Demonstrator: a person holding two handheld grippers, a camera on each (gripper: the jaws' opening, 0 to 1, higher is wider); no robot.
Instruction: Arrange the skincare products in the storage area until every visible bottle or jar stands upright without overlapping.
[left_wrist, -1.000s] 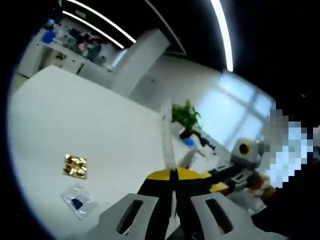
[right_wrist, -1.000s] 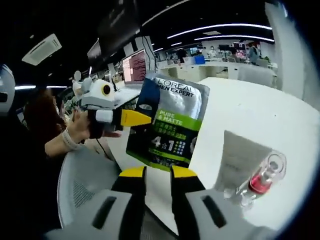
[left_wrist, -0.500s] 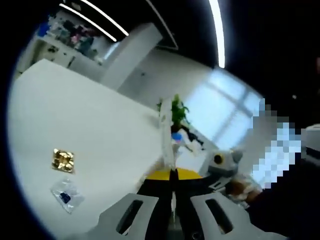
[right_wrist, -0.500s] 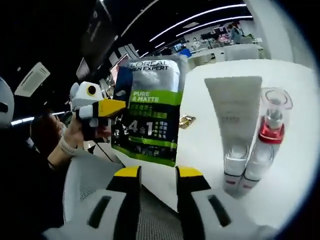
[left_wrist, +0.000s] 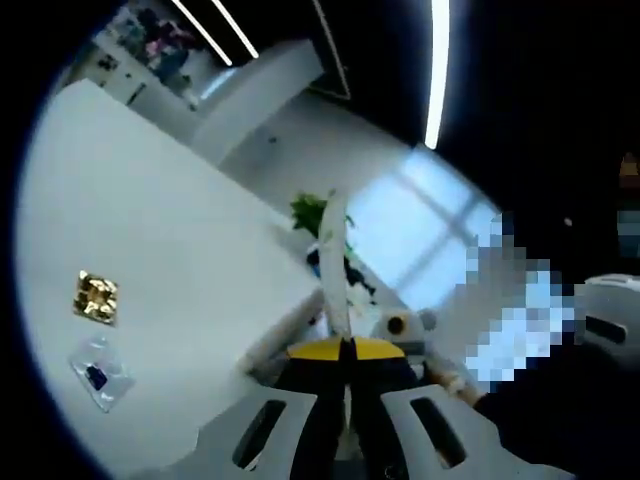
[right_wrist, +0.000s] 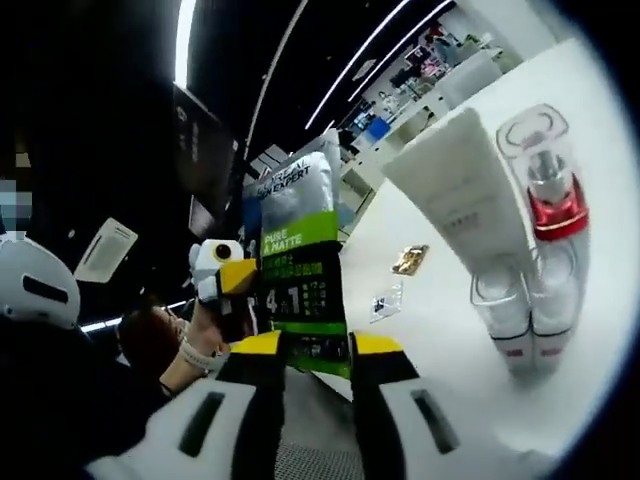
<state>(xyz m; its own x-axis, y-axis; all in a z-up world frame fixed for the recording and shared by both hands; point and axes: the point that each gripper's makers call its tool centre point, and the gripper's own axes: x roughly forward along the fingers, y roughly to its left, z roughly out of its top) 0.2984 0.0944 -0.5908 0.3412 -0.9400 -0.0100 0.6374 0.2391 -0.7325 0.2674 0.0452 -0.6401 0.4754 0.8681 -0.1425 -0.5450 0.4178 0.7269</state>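
1. The left gripper (right_wrist: 232, 282) is clenched on the edge of the pouch (right_wrist: 298, 262), holding it in the air off the table's edge.
2. The right gripper (right_wrist: 310, 345) is released, jaws apart just below the pouch.
3. Step in hand, likely: carrying the pouch in. Next: stand it on the table (right_wrist: 470, 360) clear of the others.
4. Count: one pouch, one tube (right_wrist: 468, 220), one bottle (right_wrist: 551, 205), both upright and touching; two sachets (left_wrist: 96, 297).

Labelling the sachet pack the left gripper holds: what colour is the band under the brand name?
Bright green band on the grey-and-dark-blue sachet pack, clearest in the right gripper view.
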